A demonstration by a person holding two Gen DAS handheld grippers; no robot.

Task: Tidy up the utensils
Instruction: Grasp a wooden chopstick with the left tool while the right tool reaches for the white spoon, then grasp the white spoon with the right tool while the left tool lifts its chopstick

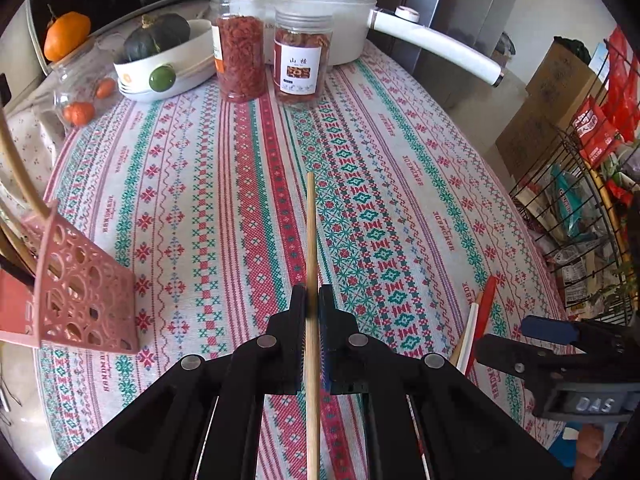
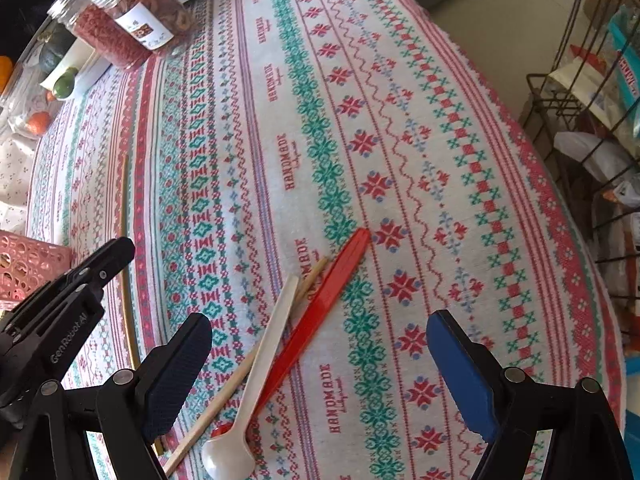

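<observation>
My left gripper (image 1: 312, 300) is shut on a wooden chopstick (image 1: 311, 240) that points forward above the patterned tablecloth; the same chopstick (image 2: 125, 216) shows in the right wrist view beside the left gripper (image 2: 120, 252). A pink perforated utensil holder (image 1: 80, 292) stands at the left with several sticks in it. My right gripper (image 2: 320, 332) is open, above a white spoon (image 2: 256, 364), a red spoon (image 2: 320, 308) and a second wooden chopstick (image 2: 224, 392) lying together on the cloth. The right gripper (image 1: 548, 330) also shows at the right of the left wrist view.
Two jars of dried food (image 1: 272, 60), a white pot with a long handle (image 1: 400, 28), a bowl with a squash (image 1: 160, 52) and a glass jar with oranges (image 1: 80, 92) stand at the table's far side. A wire rack of packets (image 2: 592, 120) stands right of the table edge.
</observation>
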